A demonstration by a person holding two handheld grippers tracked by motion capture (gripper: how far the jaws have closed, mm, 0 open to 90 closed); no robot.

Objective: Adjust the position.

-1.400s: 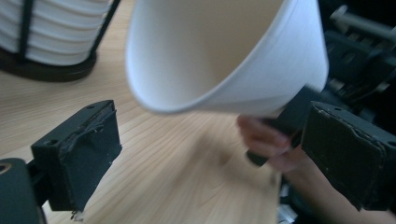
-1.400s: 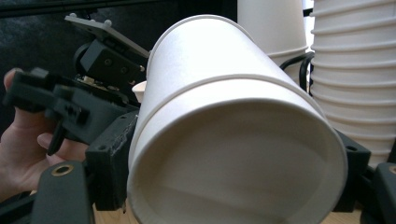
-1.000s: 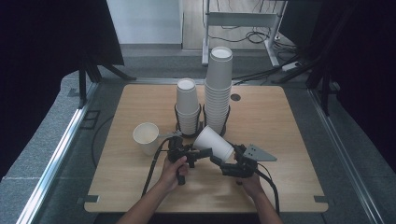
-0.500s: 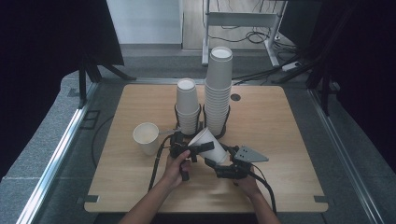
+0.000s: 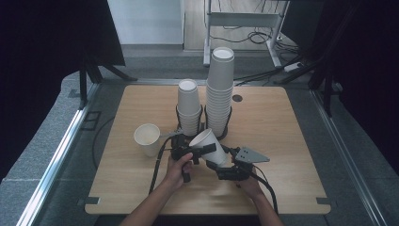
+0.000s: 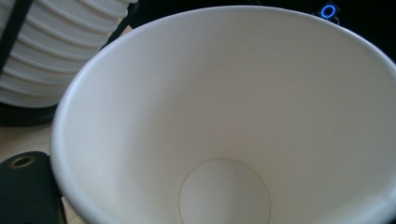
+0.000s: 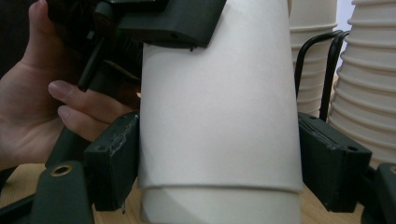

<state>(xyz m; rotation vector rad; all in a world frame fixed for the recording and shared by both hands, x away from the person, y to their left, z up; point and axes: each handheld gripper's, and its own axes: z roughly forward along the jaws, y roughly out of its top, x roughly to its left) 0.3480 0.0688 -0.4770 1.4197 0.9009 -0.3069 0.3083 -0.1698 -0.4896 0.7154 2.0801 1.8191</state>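
cup [image 7: 218, 116] clamped in right claw [image 7: 218, 158], left claw [image 5: 200, 151] just closing on rim, inside seen frm left gripper view

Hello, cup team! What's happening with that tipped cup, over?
Right tool clamped on the paper cup. Left tool just closing on its rim. Two cup stacks right behind, close.

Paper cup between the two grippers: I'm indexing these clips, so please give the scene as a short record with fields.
held item: paper cup, tilted, above the table
right gripper: pads clamp the cup's lower body from both sides
left gripper: at the cup's rim, jaws have just been closing; one jaw lies on the outer wall near the rim
loose cup: upright, left of the hands
short stack: in a black wire holder
tall stack: right of the short one
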